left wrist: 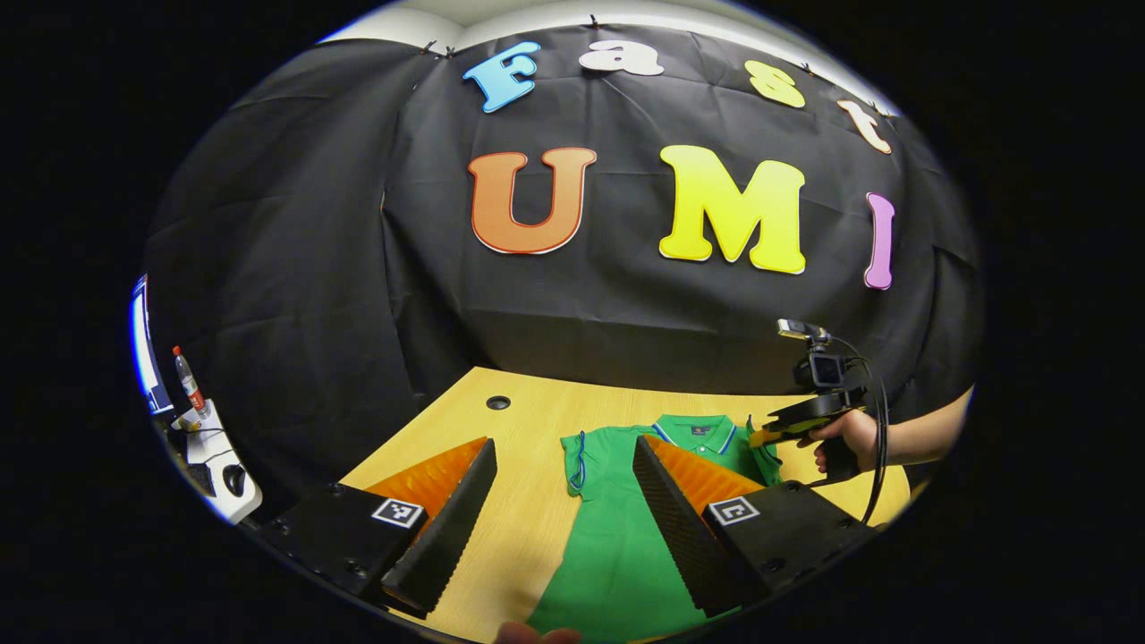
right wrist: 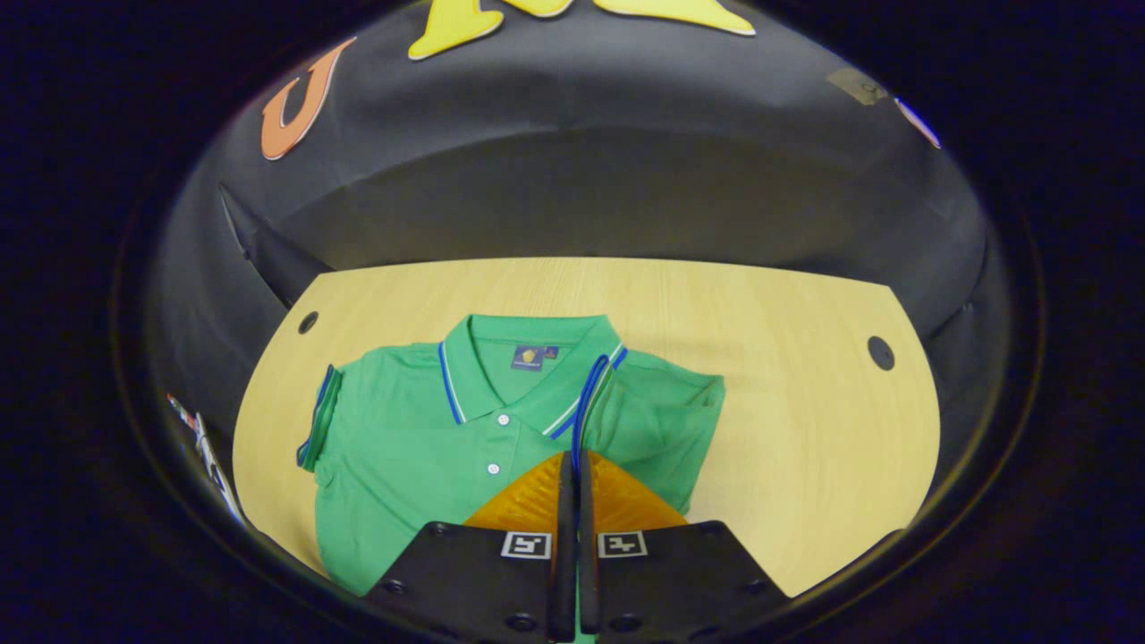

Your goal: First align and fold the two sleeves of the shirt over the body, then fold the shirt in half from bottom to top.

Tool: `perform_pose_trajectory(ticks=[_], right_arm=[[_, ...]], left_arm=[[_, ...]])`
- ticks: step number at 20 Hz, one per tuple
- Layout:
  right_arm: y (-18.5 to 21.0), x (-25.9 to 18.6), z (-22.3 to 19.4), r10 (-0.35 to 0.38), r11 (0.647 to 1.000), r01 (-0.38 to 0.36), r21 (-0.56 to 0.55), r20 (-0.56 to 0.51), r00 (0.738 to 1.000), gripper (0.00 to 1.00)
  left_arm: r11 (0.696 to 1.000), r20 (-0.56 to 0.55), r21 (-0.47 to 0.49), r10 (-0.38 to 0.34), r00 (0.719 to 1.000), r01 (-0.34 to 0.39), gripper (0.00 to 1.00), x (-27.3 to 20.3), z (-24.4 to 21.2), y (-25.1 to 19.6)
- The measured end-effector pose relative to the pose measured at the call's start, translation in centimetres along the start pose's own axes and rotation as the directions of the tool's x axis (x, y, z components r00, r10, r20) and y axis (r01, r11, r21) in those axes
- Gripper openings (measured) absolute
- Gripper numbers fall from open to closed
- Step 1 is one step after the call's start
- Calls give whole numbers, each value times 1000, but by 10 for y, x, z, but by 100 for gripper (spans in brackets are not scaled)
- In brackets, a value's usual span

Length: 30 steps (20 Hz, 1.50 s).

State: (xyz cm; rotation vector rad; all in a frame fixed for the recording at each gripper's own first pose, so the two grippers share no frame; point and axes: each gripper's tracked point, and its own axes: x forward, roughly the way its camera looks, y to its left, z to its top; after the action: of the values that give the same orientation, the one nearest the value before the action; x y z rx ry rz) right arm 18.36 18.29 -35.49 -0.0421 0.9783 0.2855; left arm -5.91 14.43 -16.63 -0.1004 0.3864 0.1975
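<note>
Right hand-held gripper (right wrist: 573, 465) apparently pinching shirt (right wrist: 420, 447) sleeve (right wrist: 644, 420).

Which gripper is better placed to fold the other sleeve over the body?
Probably the left gripper: it is open near the unfolded sleeve, while the right gripper is shut on the folded sleeve.

The shirt (left wrist: 617, 546) runs off the left gripper view's lower edge, its hem unseen. The right claw (right wrist: 573, 465) hides the folded sleeve's (right wrist: 657, 420) cuff end.
</note>
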Motion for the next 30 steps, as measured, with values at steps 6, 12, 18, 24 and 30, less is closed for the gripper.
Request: perform_pose_trajectory(ticks=[6,12,18,24,30], right_arm=[[25,-2,-4,50,999,-50,-18,2,999,65],[24,-43,-3,38,999,-36,-28,67,997,90],[19,-119,-47,62,986,-46,-160,98,993,94],[-15,-196,-76,24,979,10,-204,166,986,89],[-42,-247,-116,-8,992,27,-120,160,987,90]], left_arm=[[1000,-31,-16,-1,1000,1,100,-1,-9,14],[998,-47,-36,-51,998,49,99,13,-13,14],[981,-201,-78,-188,961,176,100,63,-49,-2],[966,-419,-133,-257,871,221,100,130,-109,-19],[963,-506,-145,-269,819,227,99,197,-145,-31]])
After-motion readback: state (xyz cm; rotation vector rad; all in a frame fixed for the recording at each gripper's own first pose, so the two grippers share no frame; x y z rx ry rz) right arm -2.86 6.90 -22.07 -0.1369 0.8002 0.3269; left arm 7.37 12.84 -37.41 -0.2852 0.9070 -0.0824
